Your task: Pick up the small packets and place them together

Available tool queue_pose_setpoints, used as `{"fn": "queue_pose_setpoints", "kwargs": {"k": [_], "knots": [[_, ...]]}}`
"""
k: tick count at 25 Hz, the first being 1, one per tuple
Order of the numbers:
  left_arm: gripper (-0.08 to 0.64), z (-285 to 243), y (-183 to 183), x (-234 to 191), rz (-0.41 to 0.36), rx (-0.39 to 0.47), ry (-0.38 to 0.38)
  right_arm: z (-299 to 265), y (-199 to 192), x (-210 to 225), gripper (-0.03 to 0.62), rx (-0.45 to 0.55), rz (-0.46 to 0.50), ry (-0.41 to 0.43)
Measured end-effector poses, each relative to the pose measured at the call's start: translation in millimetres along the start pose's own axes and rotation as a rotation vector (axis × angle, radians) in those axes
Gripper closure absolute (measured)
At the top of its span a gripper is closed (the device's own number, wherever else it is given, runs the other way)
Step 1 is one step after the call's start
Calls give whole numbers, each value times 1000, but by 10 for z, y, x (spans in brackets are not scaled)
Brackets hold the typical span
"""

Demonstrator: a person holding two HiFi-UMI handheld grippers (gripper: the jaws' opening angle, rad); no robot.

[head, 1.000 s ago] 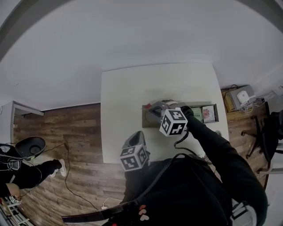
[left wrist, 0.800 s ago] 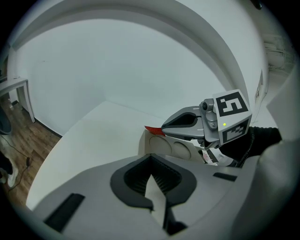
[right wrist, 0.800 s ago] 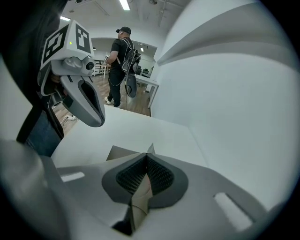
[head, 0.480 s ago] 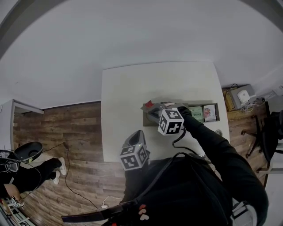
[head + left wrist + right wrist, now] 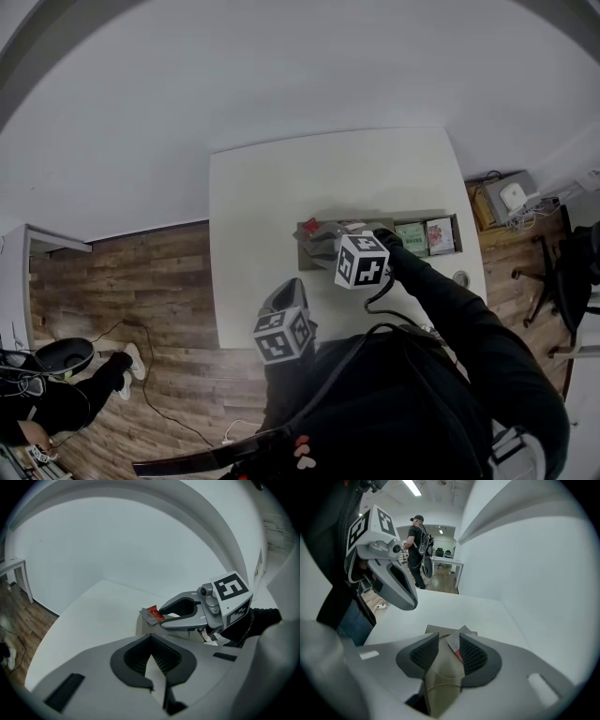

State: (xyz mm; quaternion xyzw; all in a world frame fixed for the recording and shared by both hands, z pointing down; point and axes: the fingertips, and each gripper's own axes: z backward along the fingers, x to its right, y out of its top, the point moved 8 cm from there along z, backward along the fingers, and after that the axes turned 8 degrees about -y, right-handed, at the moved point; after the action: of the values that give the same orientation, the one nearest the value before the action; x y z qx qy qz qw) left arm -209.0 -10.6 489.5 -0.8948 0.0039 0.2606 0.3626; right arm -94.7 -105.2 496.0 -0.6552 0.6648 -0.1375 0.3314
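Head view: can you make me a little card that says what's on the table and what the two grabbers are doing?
table: white table, with one tray on it
tray: long grey-brown tray, split into compartments
right end of tray: green packet beside pink packet
right gripper: over the tray's left end; jaws have just been opening, pads apart
between its jaws: red-and-silver packet
left gripper: shut, nothing in it, held at the table's near edge, away from the tray
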Motion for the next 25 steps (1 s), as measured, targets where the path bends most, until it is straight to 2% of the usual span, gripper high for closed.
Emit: {"fn": "queue_pose_setpoints", "kwargs": {"k": [2,5,8,12,15,20,25], "knots": [[561,-31,13,23,-7,-3,-8,149,9,68,485,74,-62,-49],[561,-99,37,84,-23,-12,-25,483,-58,195,485,212,-230,-141],[561,-179,75,193,-50,-22,-53,910,-302,297,485,258,-353,-276],[561,-289,121,314,-86,-42,-84,1470,-861,323,485,187,-472,-453],[561,-354,136,395,-109,-57,-104,1804,-1365,275,485,113,-602,-532],[561,-441,137,504,-134,-72,-127,2088,-2022,155,485,-25,-796,-572],[561,-498,160,559,-146,-78,-136,2030,-2308,95,485,-176,-950,-566]]}}
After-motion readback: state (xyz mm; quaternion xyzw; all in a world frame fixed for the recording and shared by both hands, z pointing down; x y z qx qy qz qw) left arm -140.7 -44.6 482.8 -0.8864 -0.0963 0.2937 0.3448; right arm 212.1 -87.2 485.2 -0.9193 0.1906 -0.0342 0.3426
